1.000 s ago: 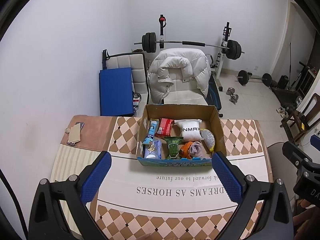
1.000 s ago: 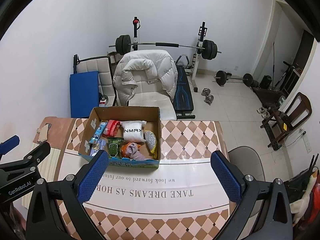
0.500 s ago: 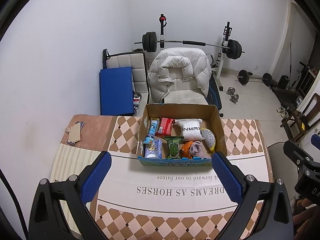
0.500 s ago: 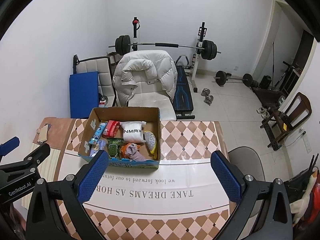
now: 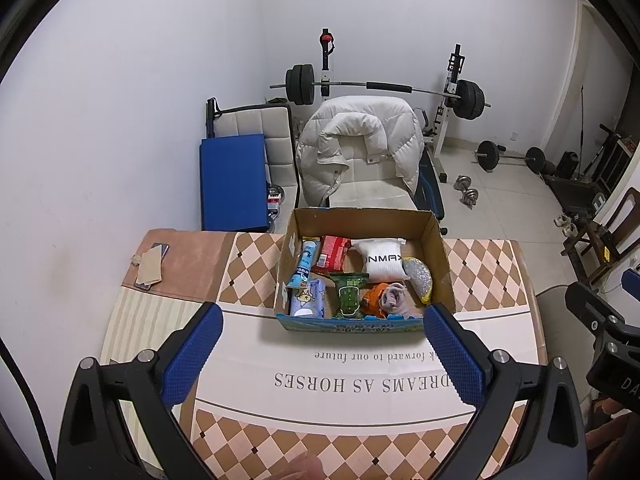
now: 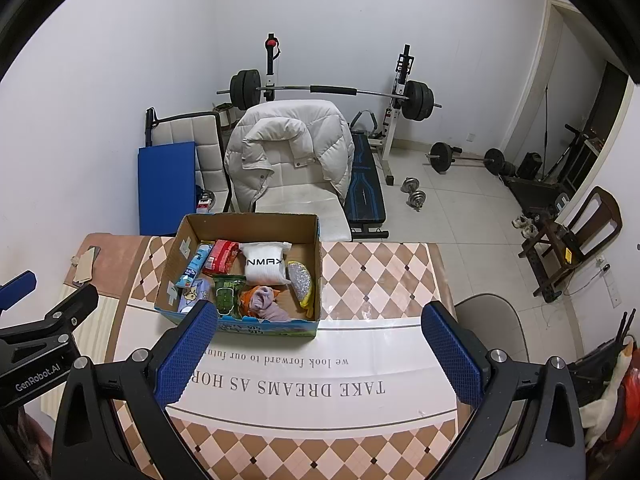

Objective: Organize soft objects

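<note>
On the table [image 5: 256,364], twelve o'clock: cardboard box [image 5: 362,218] holding soft packets, white pouch [image 5: 383,261], rolled cloth [image 5: 394,295]. Left gripper [image 5: 322,354], right gripper [image 6: 318,350] spread wide, empty. Sorted or awaiting sorting: undeterminable.

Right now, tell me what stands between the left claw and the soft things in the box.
Only the box's near wall. The left claw is open above bare tablecloth, short of the box. The green packet and the sock bundle lie just behind that wall, open from above.
</note>
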{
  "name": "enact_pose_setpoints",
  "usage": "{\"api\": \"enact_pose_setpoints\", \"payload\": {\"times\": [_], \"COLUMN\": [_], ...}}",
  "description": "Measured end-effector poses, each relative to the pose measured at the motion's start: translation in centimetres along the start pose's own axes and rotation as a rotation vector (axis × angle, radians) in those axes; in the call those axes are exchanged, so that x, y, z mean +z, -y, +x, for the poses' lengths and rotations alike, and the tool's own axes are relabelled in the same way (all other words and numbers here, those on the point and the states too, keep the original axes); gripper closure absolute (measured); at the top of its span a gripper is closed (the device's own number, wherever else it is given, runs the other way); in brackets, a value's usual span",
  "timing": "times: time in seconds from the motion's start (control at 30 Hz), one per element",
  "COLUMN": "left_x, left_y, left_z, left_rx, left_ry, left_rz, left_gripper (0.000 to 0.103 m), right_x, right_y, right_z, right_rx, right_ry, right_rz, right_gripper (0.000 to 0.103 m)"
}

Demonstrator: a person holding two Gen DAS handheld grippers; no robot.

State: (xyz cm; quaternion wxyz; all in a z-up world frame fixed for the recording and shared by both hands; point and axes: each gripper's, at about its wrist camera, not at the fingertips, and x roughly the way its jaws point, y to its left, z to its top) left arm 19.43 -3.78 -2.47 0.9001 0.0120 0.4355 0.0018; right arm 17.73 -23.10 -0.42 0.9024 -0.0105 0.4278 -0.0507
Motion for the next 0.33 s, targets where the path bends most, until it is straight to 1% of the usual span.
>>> {"api": "enact_pose_setpoints", "payload": {"times": [0.33], "left_x": [-0.11], "left_y": [-0.07], "left_z": [-0.35], "left_rx": [-0.009], "left_ry": [0.024], "left_rz": [-0.011], "left_gripper": [0.000], "right_x": [0.14], "right_y": [-0.01], "right_z": [-0.09], "right_rx": [0.000], "right_ry": [0.005], "right_rz": [-0.005], "right_gripper": [0.000]}}
